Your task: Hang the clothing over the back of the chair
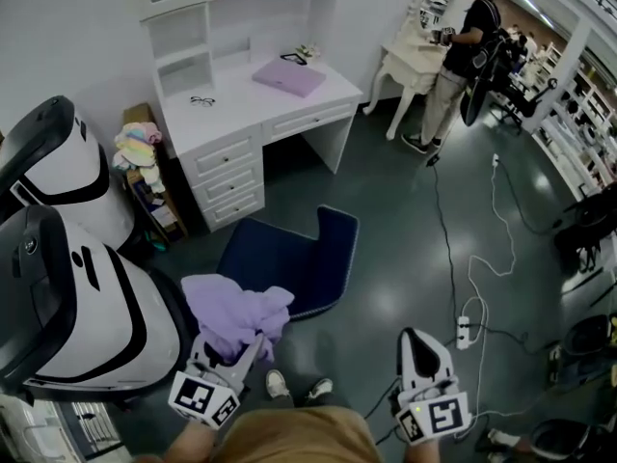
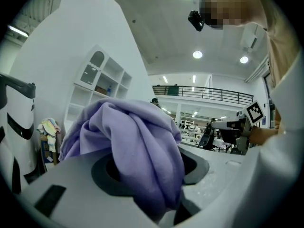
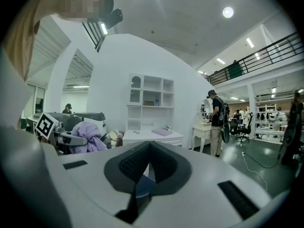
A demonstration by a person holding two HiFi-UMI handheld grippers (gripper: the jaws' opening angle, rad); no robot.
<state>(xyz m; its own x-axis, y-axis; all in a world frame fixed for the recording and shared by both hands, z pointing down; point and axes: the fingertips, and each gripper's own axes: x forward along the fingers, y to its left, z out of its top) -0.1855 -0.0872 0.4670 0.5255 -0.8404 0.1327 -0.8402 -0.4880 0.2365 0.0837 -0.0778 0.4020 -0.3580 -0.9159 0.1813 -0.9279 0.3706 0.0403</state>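
Observation:
A lavender garment (image 1: 234,313) hangs bunched from my left gripper (image 1: 253,347), which is shut on it at the lower left of the head view. In the left gripper view the cloth (image 2: 135,144) drapes over both jaws and hides the fingertips. A navy chair (image 1: 275,258) stands just beyond, its back (image 1: 339,244) on the right side. My right gripper (image 1: 416,340) is at the lower right, apart from the chair, jaws shut with nothing between them. In the right gripper view its pads meet at the tip (image 3: 149,145), and a bit of the chair (image 3: 142,186) shows beneath them.
A white desk (image 1: 260,114) with drawers and shelves stands behind the chair, with a pink folder (image 1: 289,77) on top. Large white-and-black machines (image 1: 77,307) crowd the left. A person (image 1: 461,51) stands far right. Cables and a power strip (image 1: 464,331) lie on the floor.

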